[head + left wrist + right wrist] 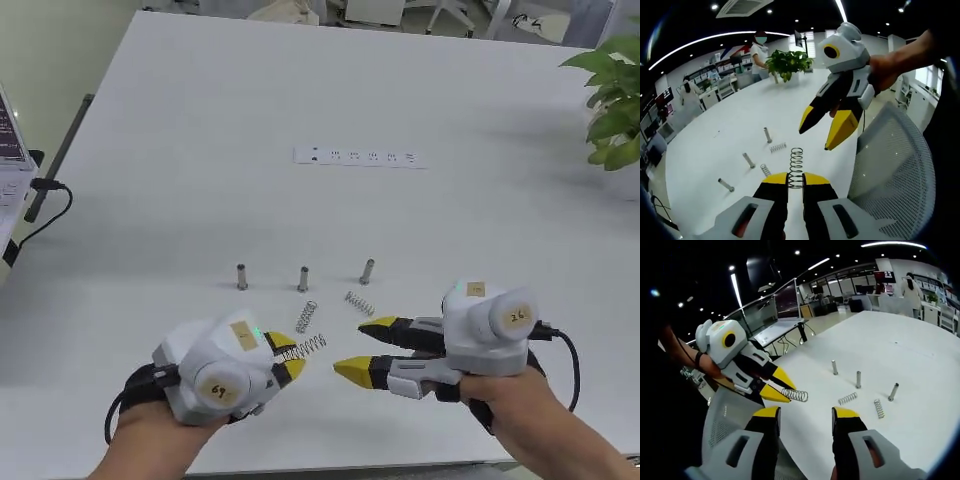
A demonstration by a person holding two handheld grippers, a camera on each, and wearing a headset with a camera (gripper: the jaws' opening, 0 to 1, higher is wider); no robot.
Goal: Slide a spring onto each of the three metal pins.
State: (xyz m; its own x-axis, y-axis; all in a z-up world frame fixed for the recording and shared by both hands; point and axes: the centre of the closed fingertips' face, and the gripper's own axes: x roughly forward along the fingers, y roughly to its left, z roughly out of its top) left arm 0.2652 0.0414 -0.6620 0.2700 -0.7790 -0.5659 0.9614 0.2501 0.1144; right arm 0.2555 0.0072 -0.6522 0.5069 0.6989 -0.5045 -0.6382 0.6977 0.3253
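Three short metal pins (pixel 241 277) (pixel 303 279) (pixel 367 271) stand upright in a row on the white table (pixel 200 150). Two loose springs (pixel 306 315) (pixel 359 303) lie just in front of them. My left gripper (pixel 285 355) is shut on a third spring (pixel 305 347), which sticks out from its yellow tips; in the left gripper view that spring (pixel 796 167) stands up between the closed jaws. My right gripper (pixel 362 348) is open and empty, facing the left one across a small gap. In the right gripper view the held spring (pixel 795 395) points toward my open right gripper (pixel 806 412).
A white power strip (pixel 360 157) lies beyond the pins. A green plant (pixel 615 100) stands at the right edge. A black cable (pixel 50 190) and a laptop corner (pixel 10 130) are at the left. A mesh chair (pixel 895 165) sits below the table's near edge.
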